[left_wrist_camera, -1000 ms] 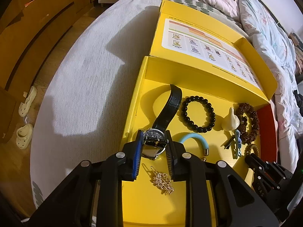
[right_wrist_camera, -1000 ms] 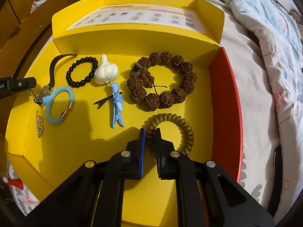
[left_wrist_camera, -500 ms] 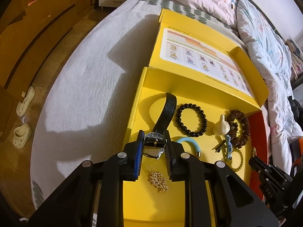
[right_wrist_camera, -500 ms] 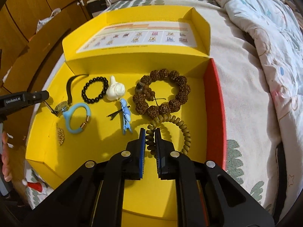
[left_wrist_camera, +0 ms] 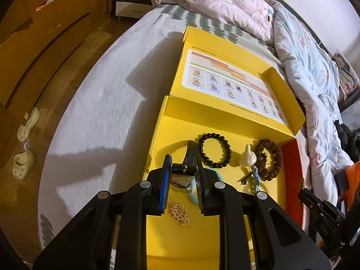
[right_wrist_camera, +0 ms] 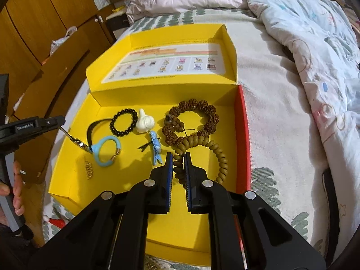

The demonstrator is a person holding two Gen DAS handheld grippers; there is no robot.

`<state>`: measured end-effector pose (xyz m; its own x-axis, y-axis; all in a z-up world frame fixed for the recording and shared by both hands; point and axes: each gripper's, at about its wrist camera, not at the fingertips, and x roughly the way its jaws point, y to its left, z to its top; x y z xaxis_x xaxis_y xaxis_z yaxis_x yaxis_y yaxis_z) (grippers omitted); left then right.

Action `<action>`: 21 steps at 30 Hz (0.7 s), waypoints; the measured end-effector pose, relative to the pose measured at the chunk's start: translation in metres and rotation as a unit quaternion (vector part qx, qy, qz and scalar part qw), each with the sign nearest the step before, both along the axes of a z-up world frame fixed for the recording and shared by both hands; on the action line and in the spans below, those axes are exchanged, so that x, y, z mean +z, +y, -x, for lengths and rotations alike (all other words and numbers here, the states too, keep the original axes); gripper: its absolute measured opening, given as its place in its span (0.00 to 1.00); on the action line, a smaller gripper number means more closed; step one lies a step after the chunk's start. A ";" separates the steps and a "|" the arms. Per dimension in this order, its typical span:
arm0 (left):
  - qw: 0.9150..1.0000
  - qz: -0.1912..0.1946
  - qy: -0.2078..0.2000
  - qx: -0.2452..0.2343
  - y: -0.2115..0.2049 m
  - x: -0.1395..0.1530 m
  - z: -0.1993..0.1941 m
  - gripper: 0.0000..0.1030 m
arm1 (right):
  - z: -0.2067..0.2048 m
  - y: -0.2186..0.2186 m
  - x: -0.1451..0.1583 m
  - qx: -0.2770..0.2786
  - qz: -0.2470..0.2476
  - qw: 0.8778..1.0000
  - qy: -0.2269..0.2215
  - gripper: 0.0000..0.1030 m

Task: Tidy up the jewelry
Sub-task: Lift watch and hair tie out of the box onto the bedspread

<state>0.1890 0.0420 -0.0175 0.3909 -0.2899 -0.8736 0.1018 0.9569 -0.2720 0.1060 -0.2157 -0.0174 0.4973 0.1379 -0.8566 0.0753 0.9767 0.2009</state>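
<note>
The watch [left_wrist_camera: 183, 171] is hanging clamped between the pads of the left gripper [left_wrist_camera: 182, 181], whose jaws are standing only as far apart as the watch case is wide; its black strap [right_wrist_camera: 91, 130] is trailing down to the floor of the yellow box [left_wrist_camera: 157, 135], toward the box's left wall. The olive coil hair tie [right_wrist_camera: 202, 148] is being pinched by the right gripper [right_wrist_camera: 178, 168], whose jaws are closing almost together on one short stretch of the coil, while the far loop is draping onto the brown seed bracelet [right_wrist_camera: 191, 119] near the box's red right wall [right_wrist_camera: 244, 135].

Inside the box, the blue hair tie [right_wrist_camera: 105, 150] is lying just right of the watch, the gold brooch [left_wrist_camera: 180, 211] is sitting below it near the front left corner, the black bead bracelet [left_wrist_camera: 214, 149] is resting toward the back wall, and the white figurine [right_wrist_camera: 145, 121] and blue clip [right_wrist_camera: 155, 150] are sitting in the middle of the floor.

Compared with a second ago, both grippers are riding higher above the box: the watch case has come up off the floor, with the strap dragging after it, and the coil tie has been lifted and stretched so that it now overlaps the seed bracelet. The other pieces are staying where they were.
</note>
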 end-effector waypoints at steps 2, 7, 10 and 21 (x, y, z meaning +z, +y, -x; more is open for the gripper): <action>1.000 0.002 -0.005 0.000 0.000 0.005 0.002 0.20 | 0.004 -0.003 0.005 -0.001 -0.003 1.000 -0.003 0.10; 1.000 0.011 -0.020 -0.002 0.001 0.021 0.010 0.20 | 0.015 -0.012 0.019 -0.006 -0.014 1.000 -0.016 0.10; 0.999 0.012 -0.031 -0.004 0.000 0.032 0.016 0.20 | 0.024 -0.019 0.028 -0.011 -0.022 0.999 -0.025 0.10; 0.996 0.031 -0.074 -0.023 -0.004 0.084 0.056 0.20 | 0.071 -0.051 0.067 -0.040 -0.029 0.998 -0.049 0.10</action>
<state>0.1332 0.0384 0.0664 0.4993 -0.3623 -0.7870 0.1896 0.9320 -0.3088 0.0355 -0.2663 0.0494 0.5896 0.1431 -0.7950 0.1295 0.9547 0.2678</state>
